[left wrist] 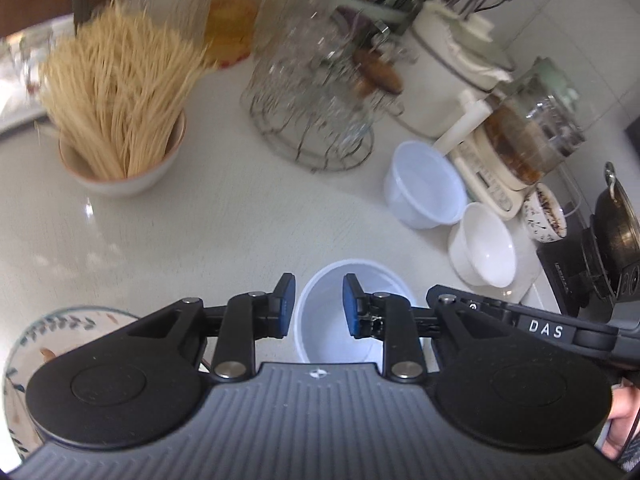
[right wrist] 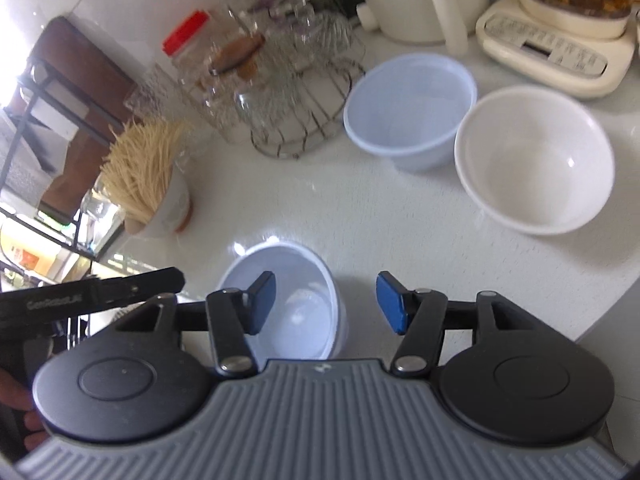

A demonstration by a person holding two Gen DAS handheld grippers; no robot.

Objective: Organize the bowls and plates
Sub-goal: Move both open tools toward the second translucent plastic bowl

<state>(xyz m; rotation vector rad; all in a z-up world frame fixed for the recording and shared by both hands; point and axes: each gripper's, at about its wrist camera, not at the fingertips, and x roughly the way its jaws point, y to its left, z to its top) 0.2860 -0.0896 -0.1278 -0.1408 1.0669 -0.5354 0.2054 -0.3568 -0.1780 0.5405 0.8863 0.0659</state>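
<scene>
A translucent plastic bowl (left wrist: pixel 340 332) (right wrist: pixel 296 312) stands upright on the white counter, right under both grippers. My left gripper (left wrist: pixel 319 304) is open, its pads straddling the bowl's left rim without pressing on it. My right gripper (right wrist: pixel 326 304) is open wider, with one pad over the bowl's inside and the other outside its right wall. A second plastic bowl (left wrist: pixel 424 184) (right wrist: pixel 412 108) and a white ceramic bowl (left wrist: pixel 484 244) (right wrist: pixel 536 160) sit side by side farther back. A leaf-patterned plate (left wrist: pixel 32 340) lies at the lower left, partly hidden by the left gripper's body.
A bowl full of thin wooden sticks (left wrist: pixel 116 120) (right wrist: pixel 148 184) stands to the left. A wire rack of glasses (left wrist: pixel 312 92) (right wrist: pixel 296 80), a cream tea maker (right wrist: pixel 560 48), a white kettle (left wrist: pixel 440 80) and a small patterned bowl (left wrist: pixel 546 212) crowd the back. The counter edge (right wrist: pixel 600 320) runs at right.
</scene>
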